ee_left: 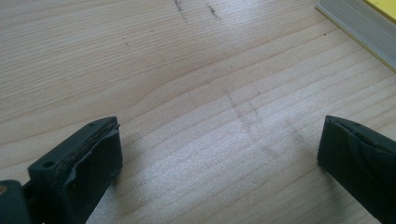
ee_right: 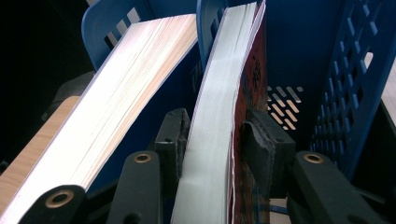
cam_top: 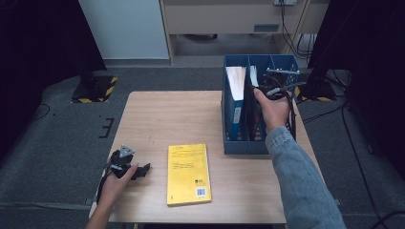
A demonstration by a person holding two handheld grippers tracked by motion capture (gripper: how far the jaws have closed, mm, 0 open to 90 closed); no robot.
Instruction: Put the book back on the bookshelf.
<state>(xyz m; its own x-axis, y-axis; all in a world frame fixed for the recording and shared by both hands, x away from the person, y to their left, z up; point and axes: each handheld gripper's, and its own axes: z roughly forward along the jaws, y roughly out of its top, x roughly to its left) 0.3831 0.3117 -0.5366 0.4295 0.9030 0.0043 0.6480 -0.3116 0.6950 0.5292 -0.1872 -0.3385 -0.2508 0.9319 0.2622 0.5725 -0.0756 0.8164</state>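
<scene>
High view shows your right hand-held gripper (cam_top: 267, 90) reaching down into the blue file box (cam_top: 229, 124) at the far right of the worktop (cam_top: 157, 114), while your left hand-held gripper (cam_top: 143, 168) rests near the front left edge.

Look at the right gripper view: the book with the red cover (ee_right: 219, 140) stands on edge in the box's middle slot, page block up, leaning slightly. It sits between the 2 pads (ee_right: 173, 140). The left pad lies against the pages; the right pad looks just clear of the cover, so I read the grip as loosening or already released, not a firm clamp. That fits the placement: the slot's dividers now seem to keep the book upright, so you no longer need to squeeze it.

A thicker book (ee_right: 121, 107) leans in the neighbouring slot, apart from yours with a blue divider between them. Keeping 1 book per slot lets each stand without sliding.

Your left hand-held gripper has its jaws wide with nothing between them, only bare wood below. It is parked beside the yellow book (cam_top: 188, 174), which lies flat near the front edge; its corner shows at the top right of the left gripper view (ee_left: 359, 23). I judge it the likely next thing to file, and the box's right-hand slot looks free for it.
</scene>
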